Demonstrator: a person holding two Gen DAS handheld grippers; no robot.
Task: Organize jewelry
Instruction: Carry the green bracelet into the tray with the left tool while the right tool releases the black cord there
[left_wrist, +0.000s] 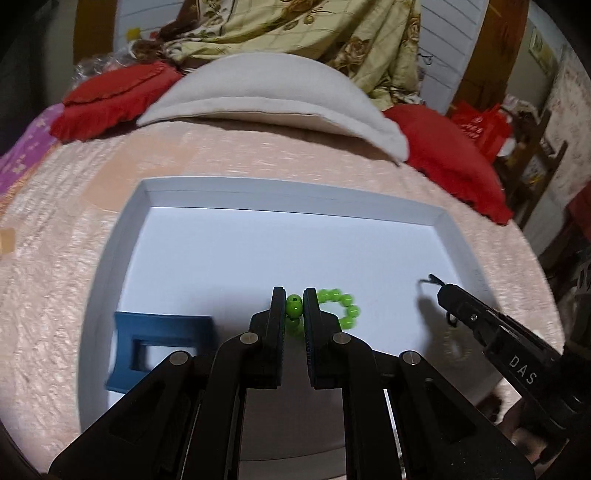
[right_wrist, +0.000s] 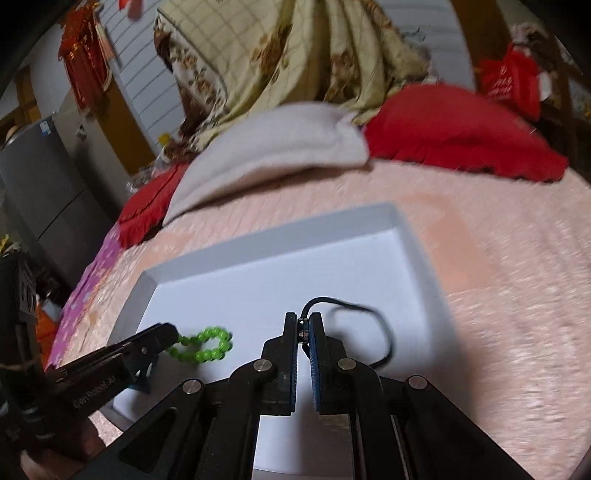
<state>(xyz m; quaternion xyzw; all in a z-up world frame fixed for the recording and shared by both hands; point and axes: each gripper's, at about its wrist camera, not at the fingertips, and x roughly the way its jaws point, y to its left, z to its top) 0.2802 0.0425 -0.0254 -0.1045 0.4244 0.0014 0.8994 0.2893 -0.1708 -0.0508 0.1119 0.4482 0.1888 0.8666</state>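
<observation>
Left gripper (left_wrist: 294, 308): jaws clamped on a large bead of the green bead bracelet (left_wrist: 341, 308). The rest of the loop hangs out past the right finger toward 3 o'clock, over the tray floor. From the right wrist view the same bracelet (right_wrist: 207, 345) trails off the left gripper's (right_wrist: 173, 334) tip as a flattened loop; can't tell whether it touches the floor.

Right gripper (right_wrist: 303, 328): jaws pinched nearly together on a black cord (right_wrist: 369, 314), with a small metal piece visible in the gap. The cord loops out toward 1–3 o'clock and curls back under the right finger. In the left wrist view the right gripper (left_wrist: 441, 288) comes in from 4 o'clock, with a short curl of cord at its tip and something hanging below it, too blurred to identify.

Both grippers are over a shallow white tray (left_wrist: 288, 192), left one toward the tray's 9 o'clock side, right one toward 3.

A blue rectangular block with a window cutout (left_wrist: 159, 347) sits in the tray at about 8 o'clock from the left gripper.

The tray lies on a pink quilted bedspread (left_wrist: 55, 266). Beyond it at 12 o'clock is a grey-white pillow (left_wrist: 273, 96), with red cushions (left_wrist: 443, 147) on either side and a floral blanket (left_wrist: 295, 26) behind.
</observation>
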